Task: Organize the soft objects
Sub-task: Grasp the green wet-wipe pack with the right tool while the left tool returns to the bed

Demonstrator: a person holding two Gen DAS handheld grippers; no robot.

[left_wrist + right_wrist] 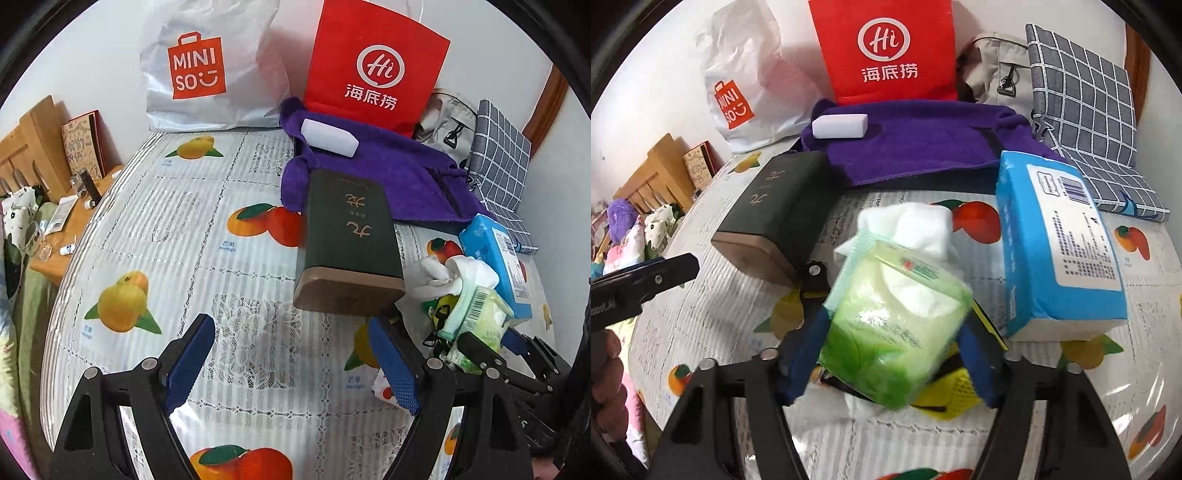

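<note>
While my right gripper (892, 354) is clamping the green tissue pack (894, 325) between its blue pads, I'm holding the pack lifted off the desk (229, 266), right above a yellow mesh thing (945, 397). White cloth (908, 223) is poking out just behind it. My left gripper (291, 363) is hanging wide open over the fruit-print cover, gripping nothing. A dark green box (349, 240) is lying just beyond it, to the left of the pack, and a blue tissue pack (1060, 243) is sitting on the right. Farther back, a white block (840, 125) is resting on a purple towel (923, 144).
</note>
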